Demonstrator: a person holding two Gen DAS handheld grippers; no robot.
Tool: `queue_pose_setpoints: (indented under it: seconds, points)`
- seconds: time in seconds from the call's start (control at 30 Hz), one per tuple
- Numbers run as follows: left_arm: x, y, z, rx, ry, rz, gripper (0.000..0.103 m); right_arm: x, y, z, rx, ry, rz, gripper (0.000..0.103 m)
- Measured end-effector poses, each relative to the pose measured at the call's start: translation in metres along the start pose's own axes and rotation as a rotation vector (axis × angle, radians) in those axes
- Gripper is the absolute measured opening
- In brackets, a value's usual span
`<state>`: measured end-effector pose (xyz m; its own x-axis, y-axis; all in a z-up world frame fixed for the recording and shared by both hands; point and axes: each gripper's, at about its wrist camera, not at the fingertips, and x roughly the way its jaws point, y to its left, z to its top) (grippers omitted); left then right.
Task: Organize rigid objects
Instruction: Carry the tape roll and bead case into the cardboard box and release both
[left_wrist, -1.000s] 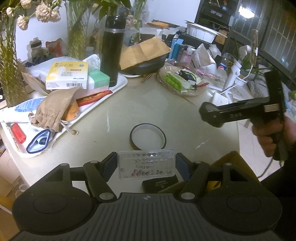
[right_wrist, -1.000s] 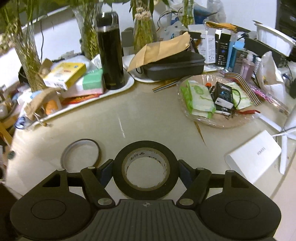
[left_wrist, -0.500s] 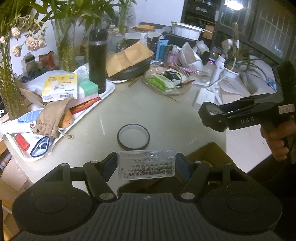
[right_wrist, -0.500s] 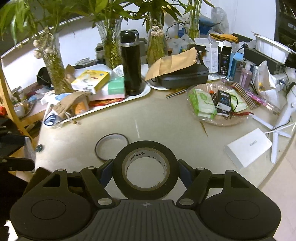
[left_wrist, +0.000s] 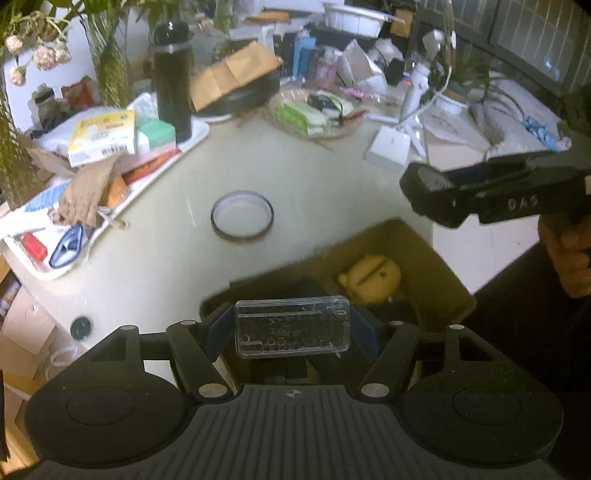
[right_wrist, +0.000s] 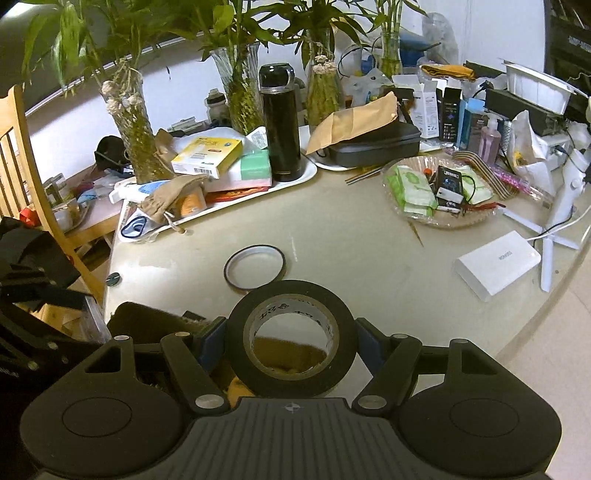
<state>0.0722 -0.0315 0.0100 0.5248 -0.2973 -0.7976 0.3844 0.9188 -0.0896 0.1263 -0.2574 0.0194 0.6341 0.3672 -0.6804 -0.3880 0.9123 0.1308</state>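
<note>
My left gripper (left_wrist: 292, 328) is shut on a clear plastic case (left_wrist: 292, 326), held above an open cardboard box (left_wrist: 439, 258) beside the table's near edge. A yellow toy (left_wrist: 371, 280) lies inside the box. My right gripper (right_wrist: 291, 341) is shut on a black tape roll (right_wrist: 291, 314), also over the box edge (right_wrist: 147, 321). A thin dark ring (left_wrist: 242, 216) (right_wrist: 255, 266) lies flat on the round table. In the left wrist view the right gripper (left_wrist: 476, 195) shows from the side, held by a hand (left_wrist: 569, 262).
A white tray (right_wrist: 295, 177) with boxes, a cloth pouch (right_wrist: 166, 199) and a black flask (right_wrist: 280, 125) sits at the back left. A glass dish of packets (right_wrist: 439, 192), a white box (right_wrist: 498, 264), vases and a wooden chair (right_wrist: 22, 158) ring the table.
Both grippers have drawn back from the table toward its near edge, each keeping its object. The cardboard box has come into view beneath them and the ring now lies farther away.
</note>
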Motion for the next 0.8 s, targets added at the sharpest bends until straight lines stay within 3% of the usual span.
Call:
queue_pose_setpoints:
  seconds: [0.2,0.4,0.63,0.8]
  points:
    - [0.007,-0.005,-0.011,-0.039,0.073,-0.004,0.067,-0.011,0.008,-0.011,-0.01,0.004,0.015,0.075]
    - [0.002,0.002,-0.019,-0.138,0.081,-0.052,0.068,-0.018,0.013,-0.019,-0.006,0.009,0.02,0.075]
    - [-0.017,0.01,-0.024,-0.196,0.017,-0.042,0.068,-0.023,0.019,-0.027,-0.02,0.023,0.029,0.075]
    - [-0.026,0.009,-0.026,-0.185,-0.018,0.003,0.068,-0.02,0.026,-0.032,-0.027,0.04,0.036,0.075]
